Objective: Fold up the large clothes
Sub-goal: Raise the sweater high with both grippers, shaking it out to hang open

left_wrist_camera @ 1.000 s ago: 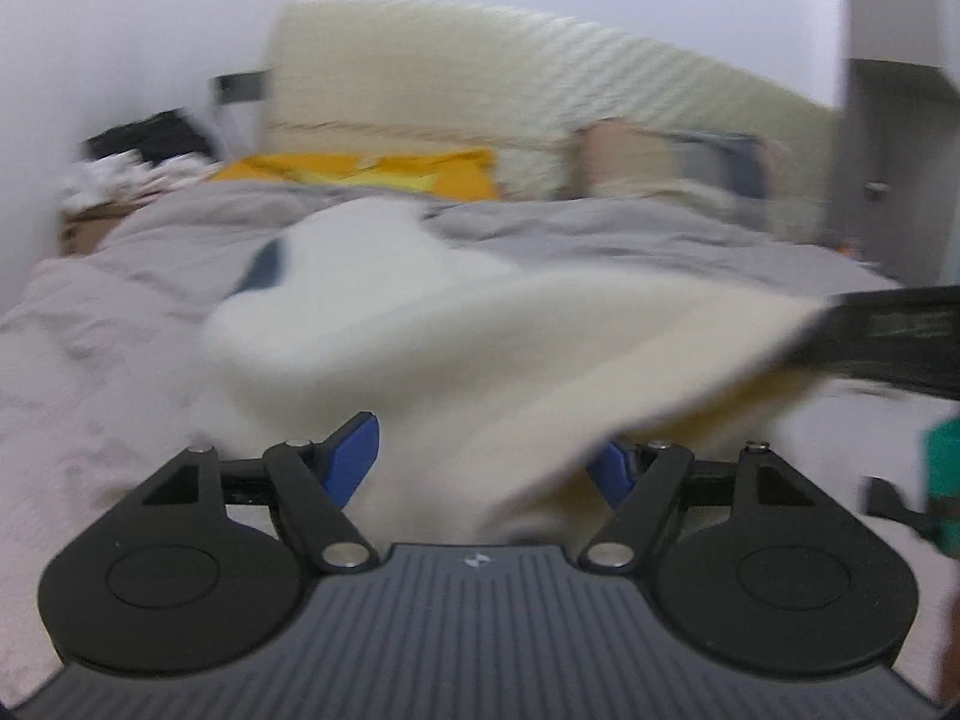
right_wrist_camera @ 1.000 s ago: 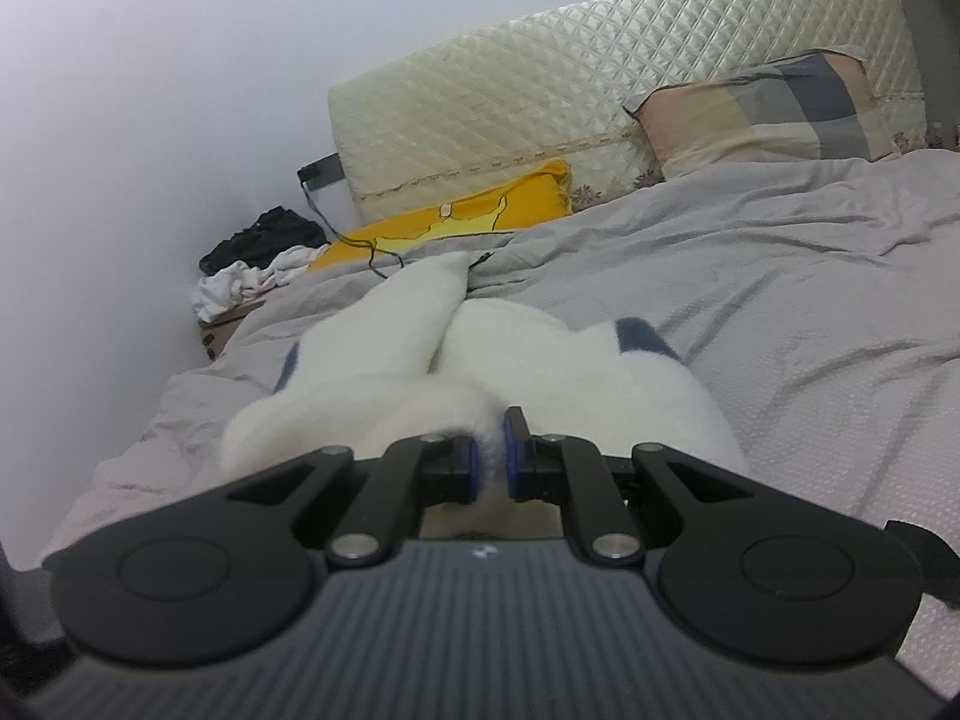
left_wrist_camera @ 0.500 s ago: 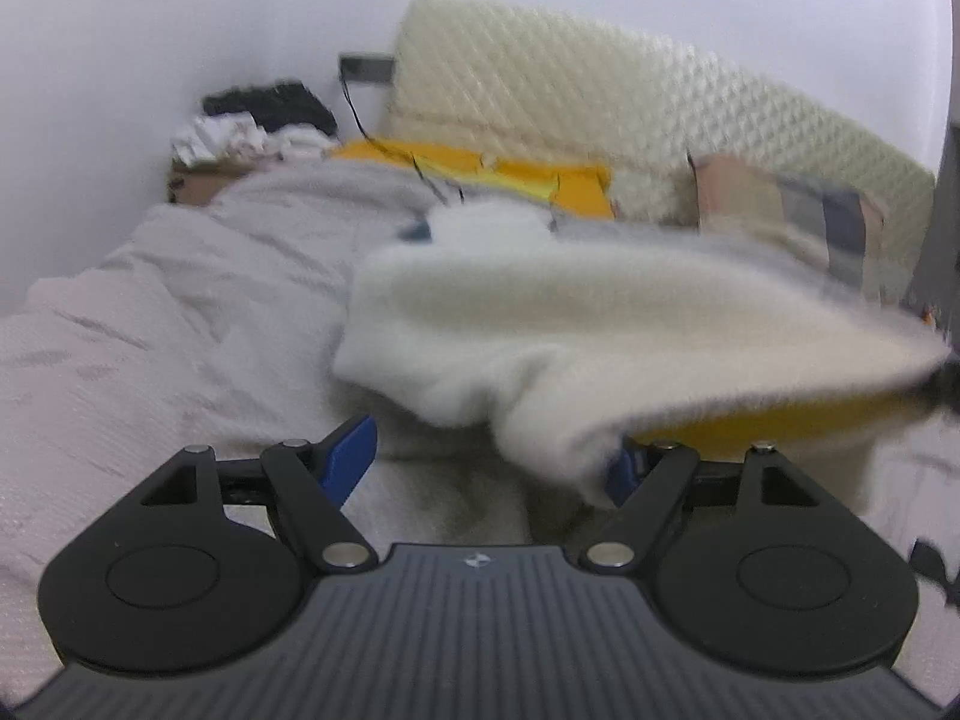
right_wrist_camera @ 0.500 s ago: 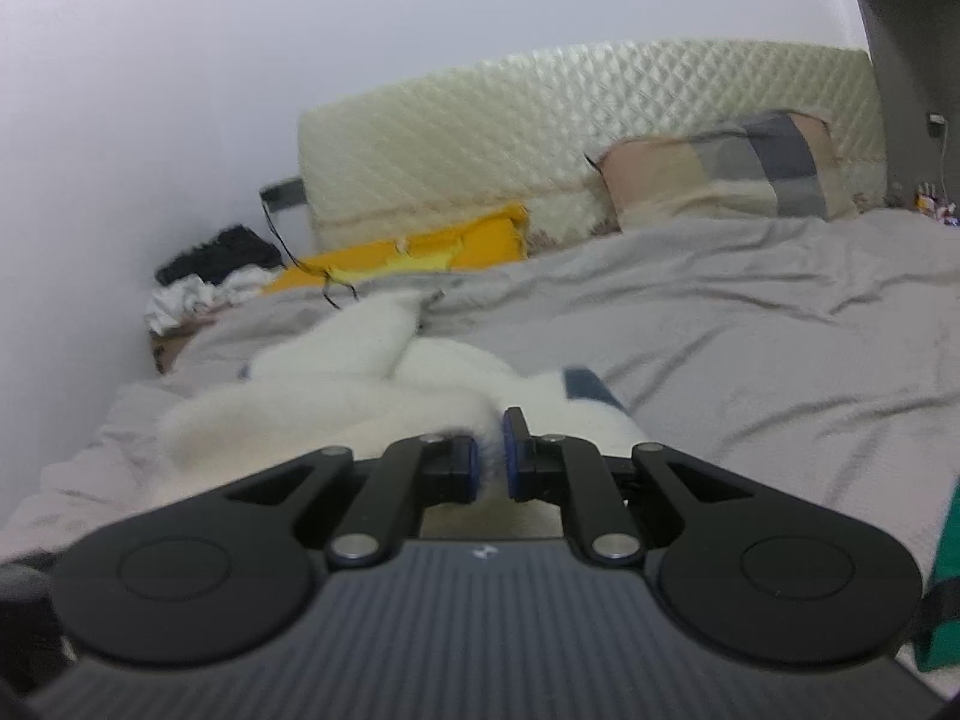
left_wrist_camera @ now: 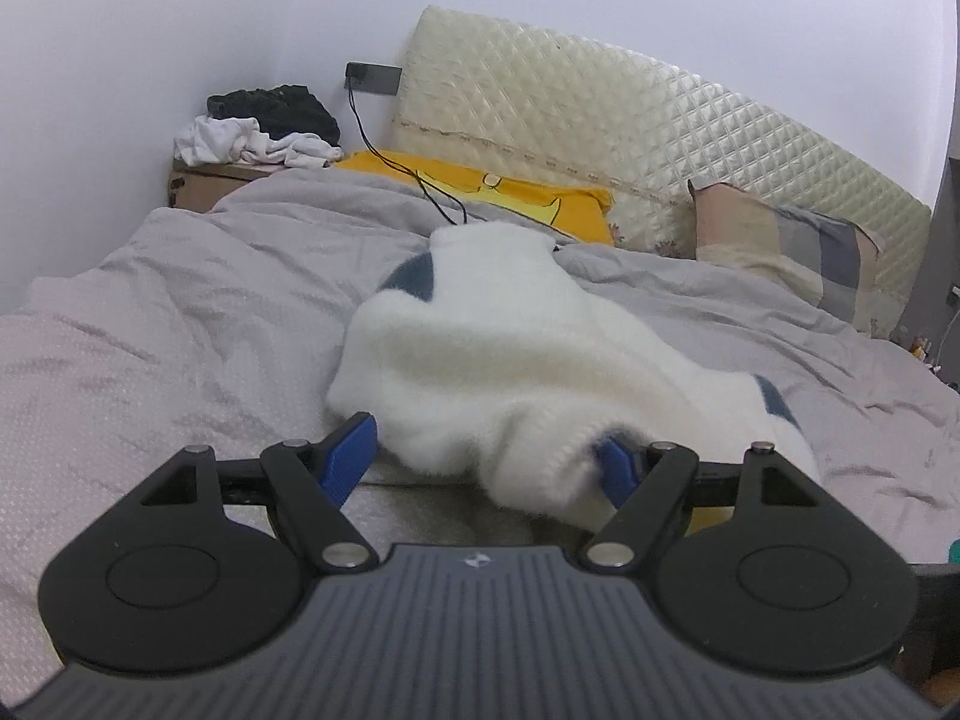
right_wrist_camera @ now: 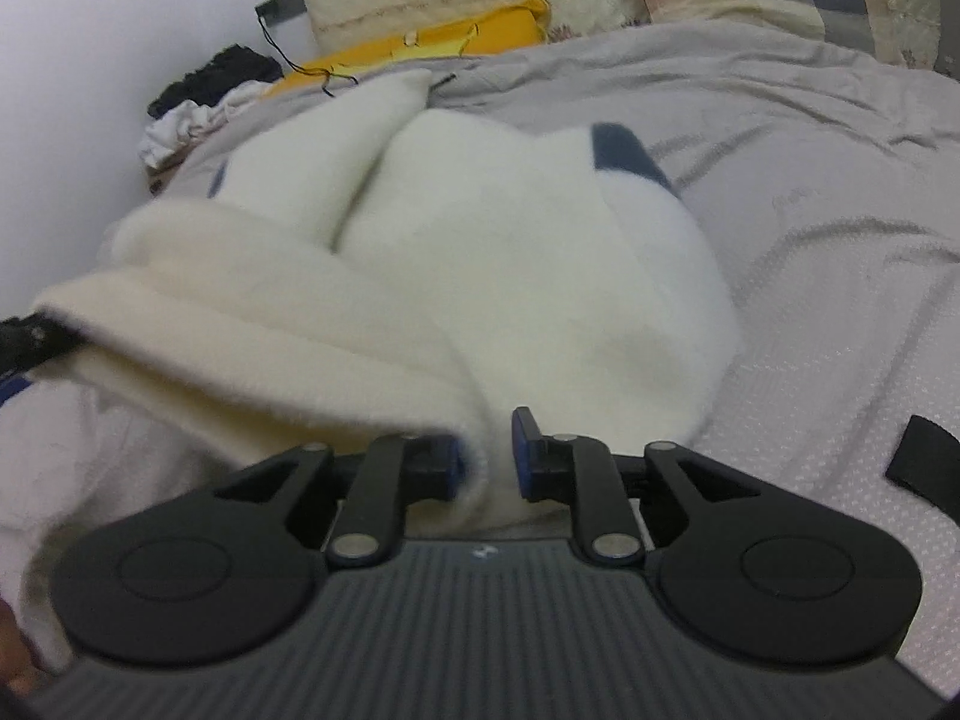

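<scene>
While the white fleece garment (left_wrist_camera: 516, 348) lies on the grey bed (left_wrist_camera: 180, 300), the left gripper (left_wrist_camera: 486, 456) stands released around its near edge. The right gripper (right_wrist_camera: 486, 462) (jaws just opening) has fleece loose between them. Only the left view shows the cardboard box (left_wrist_camera: 198, 189) beside the bed, holding clothes (left_wrist_camera: 258, 126).

Home bedroom: bed (left_wrist_camera: 180, 300), quilted headboard (left_wrist_camera: 630, 138), pillows (left_wrist_camera: 798, 252).

Soft, even indoor light; left view sharp, right view smeared.

From my end: no hard shadows on the grey bedding (left_wrist_camera: 198, 300), wall (left_wrist_camera: 180, 12) flat with a bluish cast. Fisheye bows the headboard (left_wrist_camera: 630, 120) and darkens the corners. Right wrist view is motion-blurred across the white fleece garment (right_wrist_camera: 480, 240); its near edge is overexposed and lacks texture.
</scene>
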`<state>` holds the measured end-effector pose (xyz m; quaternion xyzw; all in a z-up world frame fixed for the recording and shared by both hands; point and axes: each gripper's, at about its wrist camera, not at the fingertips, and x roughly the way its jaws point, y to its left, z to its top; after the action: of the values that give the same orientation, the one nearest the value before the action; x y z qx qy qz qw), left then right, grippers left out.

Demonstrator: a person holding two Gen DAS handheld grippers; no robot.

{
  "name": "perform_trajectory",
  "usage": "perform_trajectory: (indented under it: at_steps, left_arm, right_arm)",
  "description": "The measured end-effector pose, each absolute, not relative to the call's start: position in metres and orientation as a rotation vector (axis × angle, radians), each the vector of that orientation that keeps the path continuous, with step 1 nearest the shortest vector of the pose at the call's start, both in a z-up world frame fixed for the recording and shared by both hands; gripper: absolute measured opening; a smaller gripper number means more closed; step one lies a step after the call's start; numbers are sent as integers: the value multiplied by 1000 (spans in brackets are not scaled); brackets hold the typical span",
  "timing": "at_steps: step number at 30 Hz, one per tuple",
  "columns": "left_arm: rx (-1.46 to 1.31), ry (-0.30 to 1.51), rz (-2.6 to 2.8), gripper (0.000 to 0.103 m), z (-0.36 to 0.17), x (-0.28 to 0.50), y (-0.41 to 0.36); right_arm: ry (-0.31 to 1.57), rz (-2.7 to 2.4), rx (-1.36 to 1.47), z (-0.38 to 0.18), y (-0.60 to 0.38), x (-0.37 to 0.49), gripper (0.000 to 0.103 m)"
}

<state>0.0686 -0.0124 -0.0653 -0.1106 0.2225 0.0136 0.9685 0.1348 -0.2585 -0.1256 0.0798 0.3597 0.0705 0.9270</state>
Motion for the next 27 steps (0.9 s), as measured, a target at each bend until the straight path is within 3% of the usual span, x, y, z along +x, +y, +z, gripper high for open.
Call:
perform_trajectory:
  at_steps: [2, 5, 10, 15, 18, 19, 20, 27]
  left_arm:
    - [-225, 453, 23, 80, -66, 70, -13]
    - [-240, 477, 20, 80, -70, 73, -11]
    - [-232, 602, 14, 80, -92, 79, -19]
    - [-235, 658, 6, 78, -104, 79, -26]
    - [-255, 614, -22, 45, -99, 77, -22]
    - [-271, 604, -43, 28, -96, 77, -20]
    - [-282, 582, -68, 17, -92, 76, -18]
    - [-286, 337, -172, 7, -17, 48, -2]
  right_arm:
    - [714, 117, 210, -122, -265, 130, 20]
    - [560, 90, 265, -100, -275, 117, 13]
    - [341, 23, 168, -69, -267, 90, 11]
    - [257, -14, 142, -64, -267, 84, 11]
    - [303, -21, 115, -71, -267, 96, 11]
    - [329, -20, 130, -73, -269, 101, 11]
    - [348, -18, 145, -76, -272, 104, 11]
    - [226, -10, 72, -44, -265, 78, 9]
